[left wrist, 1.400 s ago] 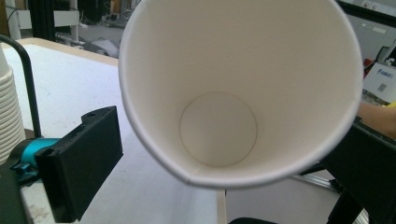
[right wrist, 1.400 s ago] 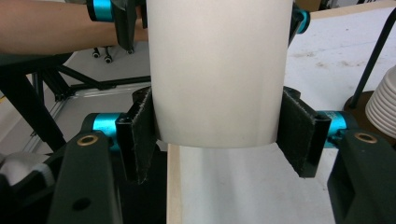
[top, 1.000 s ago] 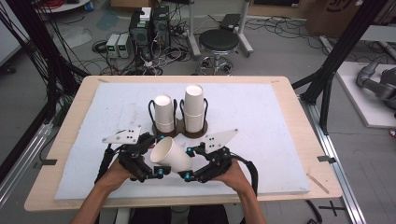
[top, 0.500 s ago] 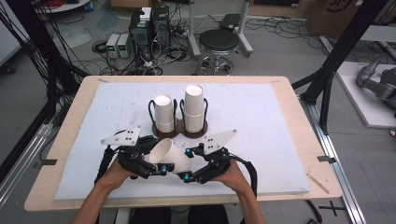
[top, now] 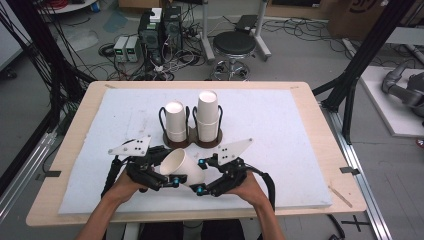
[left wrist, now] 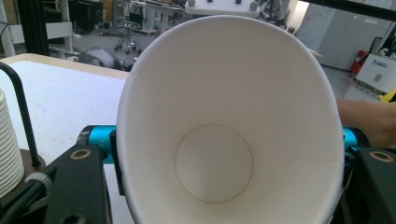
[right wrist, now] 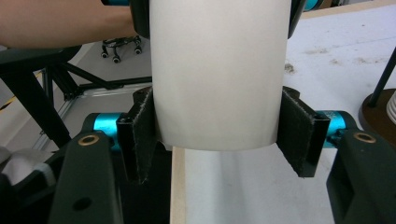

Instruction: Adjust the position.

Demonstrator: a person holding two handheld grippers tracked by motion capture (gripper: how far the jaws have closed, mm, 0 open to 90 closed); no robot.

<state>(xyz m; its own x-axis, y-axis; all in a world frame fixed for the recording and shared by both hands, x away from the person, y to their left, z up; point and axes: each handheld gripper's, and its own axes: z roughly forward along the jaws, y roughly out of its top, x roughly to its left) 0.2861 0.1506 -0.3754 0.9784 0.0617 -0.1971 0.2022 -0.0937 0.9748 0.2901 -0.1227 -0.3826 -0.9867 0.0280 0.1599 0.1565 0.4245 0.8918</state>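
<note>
Paper: white tapered paper cup [top: 182, 167], thin-walled, light, easily crushed
Grip: squeeze gently, near the rolled rim and the stiffer base
Look: plain, empty, lying sideways, mouth toward 10 o'clock
Place: off the white foam mat [top: 280, 150], at 6 o'clock from two cup stacks [top: 192, 120]
Left gripper [top: 172, 181]: jaws just closed on the rim end
Right gripper [top: 200, 189]: jaws clamping the base end

A plain white cup [top: 181, 167], black tools with blue fittings, on a white mat [top: 280, 145].
</note>
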